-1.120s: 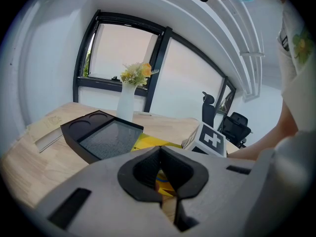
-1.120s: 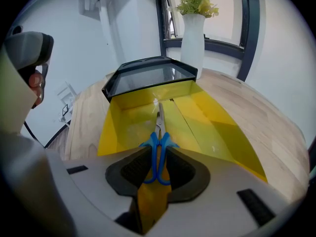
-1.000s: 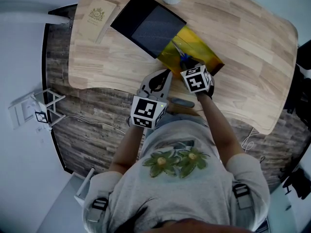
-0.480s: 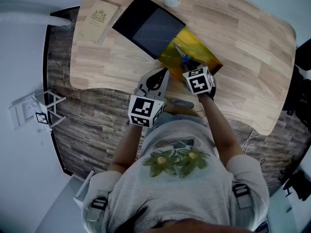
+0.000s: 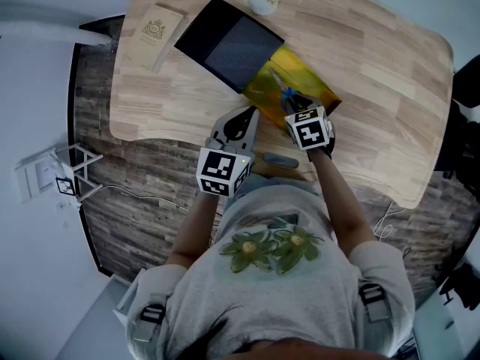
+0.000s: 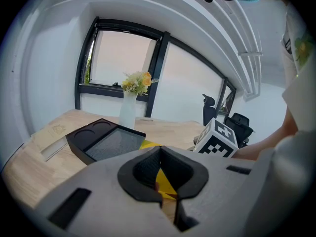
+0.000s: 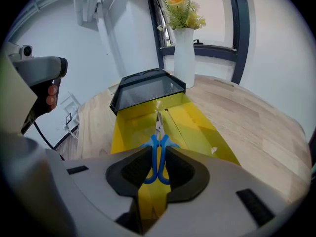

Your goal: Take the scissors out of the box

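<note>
Low in the right gripper view, the right gripper point(image 7: 158, 169) holds narrowly the blue handles of the scissors point(image 7: 158, 132) inside the yellow box point(image 7: 197, 127); the left gripper point(image 6: 160, 177) is nearly closed, empty.

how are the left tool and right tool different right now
The left tool has its jaws together with nothing between them; the right tool has its jaws closed on the blue handles of the scissors.
The right tool is over the open yellow box, where the scissors lie; the left tool sits beside it at the near edge of the table, short of the box.
Both point toward the box.
</note>
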`<state>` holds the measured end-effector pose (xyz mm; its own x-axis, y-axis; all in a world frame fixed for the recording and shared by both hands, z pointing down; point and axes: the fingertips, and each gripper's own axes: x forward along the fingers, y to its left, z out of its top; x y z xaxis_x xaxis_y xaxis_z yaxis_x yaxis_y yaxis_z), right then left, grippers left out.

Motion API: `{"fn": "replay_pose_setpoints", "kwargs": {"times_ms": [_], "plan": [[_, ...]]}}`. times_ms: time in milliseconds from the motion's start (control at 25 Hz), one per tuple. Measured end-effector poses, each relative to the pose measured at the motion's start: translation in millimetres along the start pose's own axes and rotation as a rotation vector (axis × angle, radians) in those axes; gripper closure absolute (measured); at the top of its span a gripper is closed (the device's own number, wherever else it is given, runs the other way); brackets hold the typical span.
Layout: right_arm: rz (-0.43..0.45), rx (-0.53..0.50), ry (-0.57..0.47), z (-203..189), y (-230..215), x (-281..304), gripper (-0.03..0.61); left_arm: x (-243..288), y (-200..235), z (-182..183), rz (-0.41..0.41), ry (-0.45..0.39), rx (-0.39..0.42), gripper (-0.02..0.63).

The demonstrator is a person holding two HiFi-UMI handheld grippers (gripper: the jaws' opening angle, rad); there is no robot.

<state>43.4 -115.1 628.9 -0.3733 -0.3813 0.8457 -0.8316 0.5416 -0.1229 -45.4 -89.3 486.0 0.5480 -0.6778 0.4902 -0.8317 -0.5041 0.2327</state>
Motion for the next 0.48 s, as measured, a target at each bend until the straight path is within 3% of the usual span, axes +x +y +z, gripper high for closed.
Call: {"fn": "replay_pose_setpoints", "kwargs": {"times_ms": [480], "plan": [[-0.011,-0.013,-0.032,6,3,-17,0.494,-4,0,4,-0.002,-0.013,0.010,0.607]]}}
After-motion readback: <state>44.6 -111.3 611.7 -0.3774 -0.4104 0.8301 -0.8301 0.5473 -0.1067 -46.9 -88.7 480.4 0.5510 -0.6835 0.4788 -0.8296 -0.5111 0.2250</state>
